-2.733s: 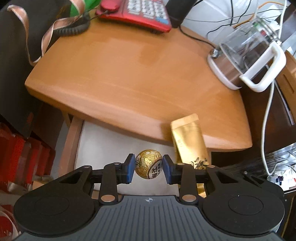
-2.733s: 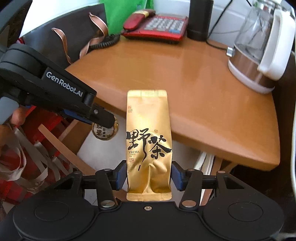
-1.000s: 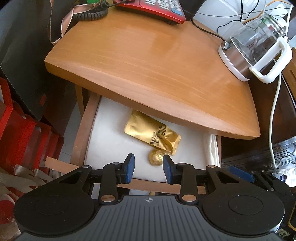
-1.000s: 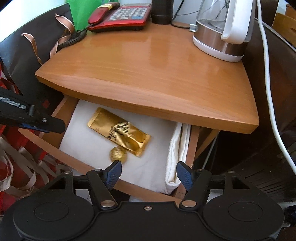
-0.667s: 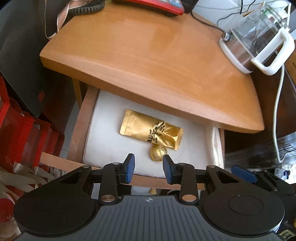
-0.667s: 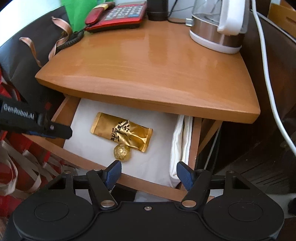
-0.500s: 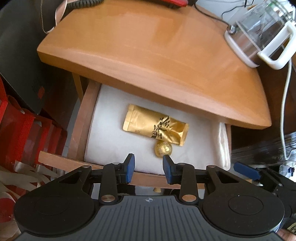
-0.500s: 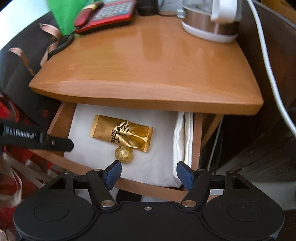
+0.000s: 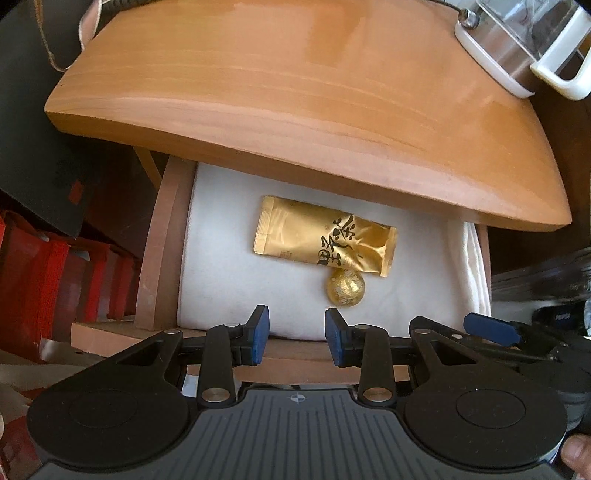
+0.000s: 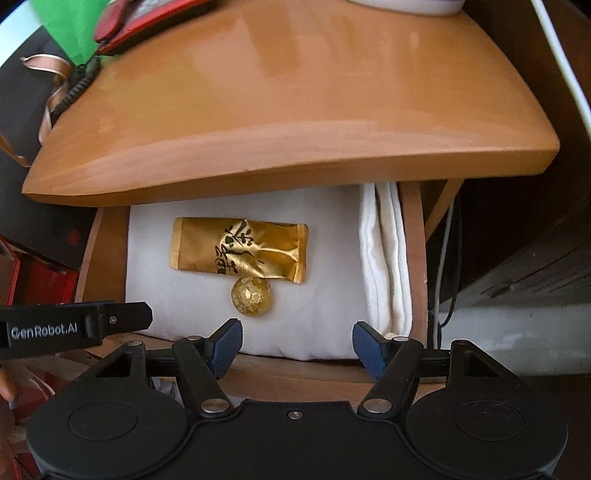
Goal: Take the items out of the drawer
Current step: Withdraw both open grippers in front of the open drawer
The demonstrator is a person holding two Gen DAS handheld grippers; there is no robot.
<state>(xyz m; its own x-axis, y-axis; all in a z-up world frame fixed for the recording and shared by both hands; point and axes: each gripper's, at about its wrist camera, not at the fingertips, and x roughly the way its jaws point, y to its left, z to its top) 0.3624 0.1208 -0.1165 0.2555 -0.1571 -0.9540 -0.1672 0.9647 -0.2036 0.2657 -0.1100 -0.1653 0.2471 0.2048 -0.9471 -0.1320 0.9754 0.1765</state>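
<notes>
The drawer [image 9: 155,258] [image 10: 413,240] stands open under the wooden tabletop, lined with white cloth. A gold tea packet [image 9: 325,236] [image 10: 240,249] lies flat in it. A gold foil ball [image 9: 345,288] [image 10: 253,297] rests against the packet's front edge. My left gripper [image 9: 297,338] is open and empty, hovering over the drawer's front rail, left of the ball. My right gripper [image 10: 297,345] is open wide and empty, above the front rail, just in front of the ball. The left gripper's side [image 10: 74,328] shows at the left of the right wrist view.
The wooden tabletop [image 9: 314,92] [image 10: 295,103] overhangs the back of the drawer. On it stand a glass kettle [image 9: 524,44] and a red telephone [image 10: 147,22]. Red boxes [image 9: 55,280] and a black bag [image 9: 44,110] sit at the left. A white cable [image 10: 561,62] hangs at the right.
2.7 s ago the left gripper held the ball and the right held the packet; both now lie in the drawer. Since one second ago both grippers have come lower and closer to the drawer front, still open.
</notes>
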